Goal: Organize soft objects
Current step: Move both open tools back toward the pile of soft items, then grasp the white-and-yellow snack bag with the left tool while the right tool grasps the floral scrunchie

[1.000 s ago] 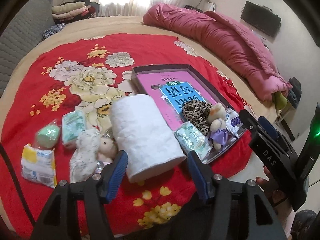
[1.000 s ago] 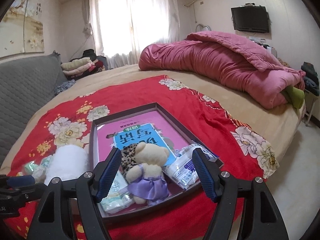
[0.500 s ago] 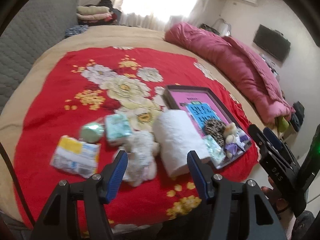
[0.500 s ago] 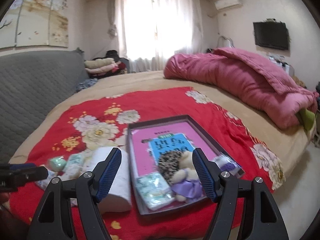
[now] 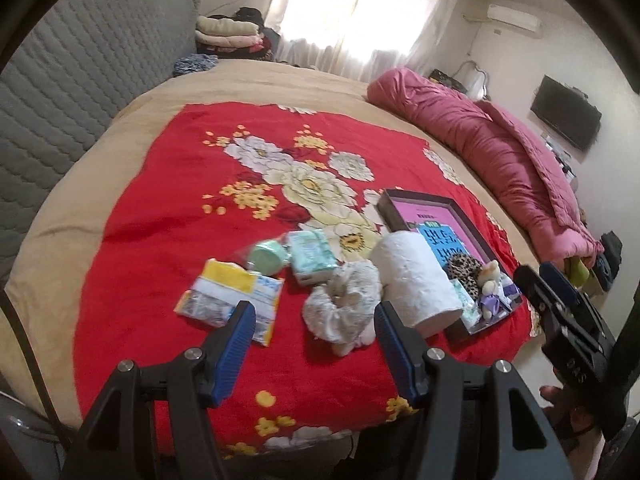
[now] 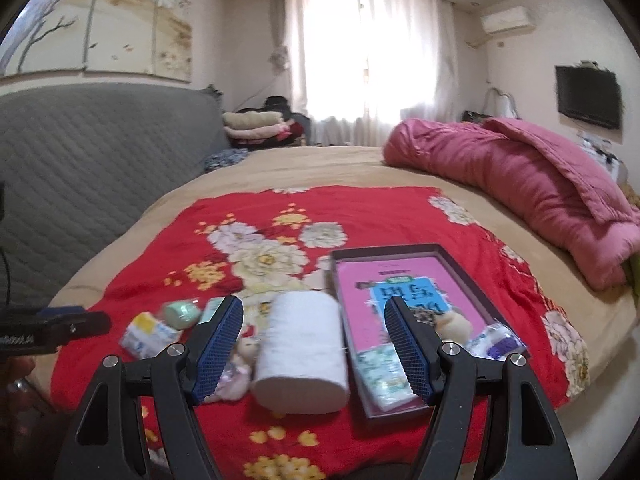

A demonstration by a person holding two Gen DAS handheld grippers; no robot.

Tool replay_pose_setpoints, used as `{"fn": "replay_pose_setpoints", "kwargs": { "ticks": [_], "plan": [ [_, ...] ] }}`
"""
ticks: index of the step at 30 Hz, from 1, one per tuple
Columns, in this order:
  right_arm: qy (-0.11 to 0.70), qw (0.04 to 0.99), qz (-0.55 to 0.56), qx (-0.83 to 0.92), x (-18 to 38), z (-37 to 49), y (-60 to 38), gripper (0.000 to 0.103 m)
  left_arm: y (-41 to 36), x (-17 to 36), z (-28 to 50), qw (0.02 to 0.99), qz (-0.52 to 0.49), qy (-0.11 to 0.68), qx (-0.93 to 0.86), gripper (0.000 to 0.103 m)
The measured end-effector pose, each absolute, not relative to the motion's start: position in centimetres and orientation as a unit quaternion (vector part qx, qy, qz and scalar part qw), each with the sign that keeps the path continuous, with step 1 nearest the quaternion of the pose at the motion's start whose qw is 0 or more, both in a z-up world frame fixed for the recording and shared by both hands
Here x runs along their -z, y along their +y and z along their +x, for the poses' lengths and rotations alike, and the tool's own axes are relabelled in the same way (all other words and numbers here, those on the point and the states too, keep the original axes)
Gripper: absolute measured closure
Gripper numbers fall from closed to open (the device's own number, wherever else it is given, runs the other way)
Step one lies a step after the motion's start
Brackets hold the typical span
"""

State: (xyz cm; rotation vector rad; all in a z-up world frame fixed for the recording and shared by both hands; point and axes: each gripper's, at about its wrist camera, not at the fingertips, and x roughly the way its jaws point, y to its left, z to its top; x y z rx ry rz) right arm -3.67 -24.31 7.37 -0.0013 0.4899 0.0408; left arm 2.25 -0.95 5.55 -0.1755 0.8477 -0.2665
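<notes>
A dark tray point(image 5: 416, 201) point(image 6: 460, 264) lined with a pink book lies on the red floral cloth. In it are a leopard scrunchie point(image 5: 464, 266), a small bear in a purple dress point(image 5: 491, 290) and tissue packs point(image 6: 380, 372). Left of it lie a white paper roll point(image 5: 412, 278) point(image 6: 300, 348), a white plush toy point(image 5: 344, 304), a pale green tissue pack point(image 5: 310, 254), a green sponge in wrap point(image 5: 266, 256) and a yellow-white pack point(image 5: 230, 296). My left gripper point(image 5: 314, 354) is open and empty, above the cloth's near edge. My right gripper point(image 6: 314, 350) is open and empty, over the roll.
A rumpled pink quilt point(image 5: 500, 160) lies along the bed's right side. A grey quilted headboard point(image 5: 60, 92) stands at the left. Folded clothes point(image 5: 230, 32) are stacked at the far end. The bed's edge drops to the floor at the right.
Both grippers have pulled back and swung left. The objects now look smaller, and the roll has come between the right gripper's fingers. Both stay open and empty.
</notes>
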Motion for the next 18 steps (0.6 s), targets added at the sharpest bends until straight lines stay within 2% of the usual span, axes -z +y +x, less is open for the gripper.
{"fn": "replay_pose_setpoints", "kwargs": {
  "ticks": [11,18],
  "plan": [
    [0.247,0.965,-0.034,-0.076,-7.4,-4.1,-19.6,0.028,2.4,-4.9,1.8,0.902,-0.1,0.406,0.108,0.042],
    [0.265,0.959,-0.045,-0.095,-6.3,-3.8,-17.9,0.028,3.9,-2.5,2.4,0.89,-0.124,0.425,0.105,0.042]
  ]
}}
